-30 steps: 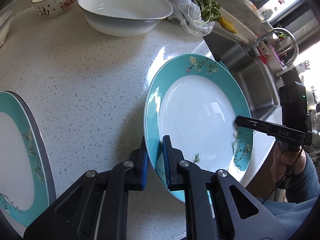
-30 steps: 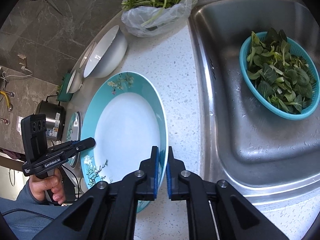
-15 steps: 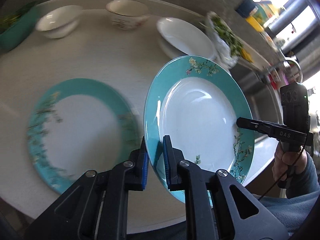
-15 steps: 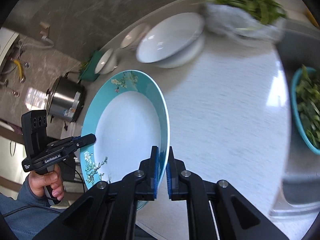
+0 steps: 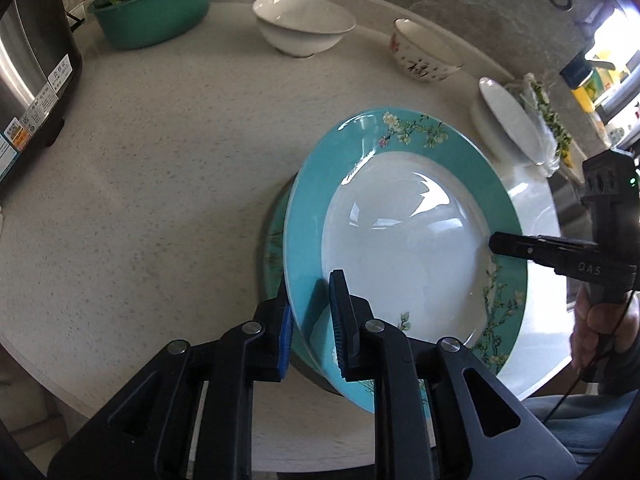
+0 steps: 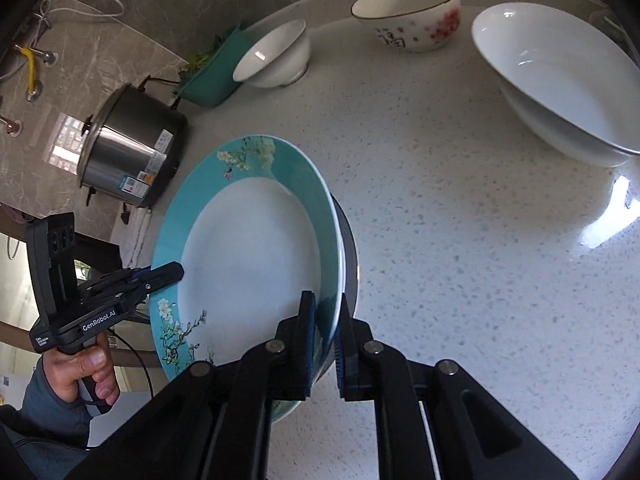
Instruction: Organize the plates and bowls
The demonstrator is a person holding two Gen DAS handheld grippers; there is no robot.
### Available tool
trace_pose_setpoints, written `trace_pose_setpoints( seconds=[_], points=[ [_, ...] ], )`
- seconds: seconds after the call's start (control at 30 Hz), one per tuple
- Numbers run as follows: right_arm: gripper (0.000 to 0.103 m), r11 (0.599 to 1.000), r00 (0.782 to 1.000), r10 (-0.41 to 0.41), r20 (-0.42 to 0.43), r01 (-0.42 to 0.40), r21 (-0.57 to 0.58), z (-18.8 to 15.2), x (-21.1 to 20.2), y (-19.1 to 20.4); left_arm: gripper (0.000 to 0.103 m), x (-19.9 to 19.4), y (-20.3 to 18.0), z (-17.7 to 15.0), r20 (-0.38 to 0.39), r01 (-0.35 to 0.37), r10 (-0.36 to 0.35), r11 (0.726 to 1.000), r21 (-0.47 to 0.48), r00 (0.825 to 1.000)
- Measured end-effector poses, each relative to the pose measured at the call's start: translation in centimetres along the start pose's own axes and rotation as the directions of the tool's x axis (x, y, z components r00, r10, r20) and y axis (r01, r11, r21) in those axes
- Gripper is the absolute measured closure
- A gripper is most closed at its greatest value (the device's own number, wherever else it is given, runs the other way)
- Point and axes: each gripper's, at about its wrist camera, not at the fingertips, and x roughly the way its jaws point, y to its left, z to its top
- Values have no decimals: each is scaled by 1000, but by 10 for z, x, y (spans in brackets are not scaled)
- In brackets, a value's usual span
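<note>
Both grippers pinch one teal plate [image 5: 404, 240] by opposite rims: left gripper [image 5: 312, 320] at its 7 o'clock edge; right gripper [image 6: 322, 344] at 4 o'clock. It tilts just above a second teal plate [image 5: 276, 236] on the counter [image 5: 160, 180]; white bowls [image 5: 304, 28] sit toward 12 o'clock.

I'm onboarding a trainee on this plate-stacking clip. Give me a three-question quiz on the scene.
1. True or false: only the left gripper holds the teal plate.
2. What lies directly under the held plate?
3. Which bowl bears red flowers: A, the patterned bowl; B, the plain white bowl?

Key:
1. False; the right gripper also clamps its rim.
2. A second teal plate on the counter.
3. A
</note>
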Motion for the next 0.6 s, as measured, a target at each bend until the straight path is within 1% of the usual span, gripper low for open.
trace_pose_setpoints(
  seconds=[0.27,0.37,0.47,0.6],
  points=[
    [92,997,997,-74,-5,74,1,-3,8,10,84,14,25,0,-27,-19,20,999,48,999],
    [91,993,993,-115,-2,114,-32,-4,9,17,83,18,29,-3,-40,-39,42,997,70,998],
    [90,980,985,-172,11,172,-98,-6,12,28,82,26,20,-1,-42,-54,58,995,80,997],
    [85,947,965,-261,39,263,-184,-9,17,43,82,28,21,-3,-39,-62,66,994,87,997]
  ],
)
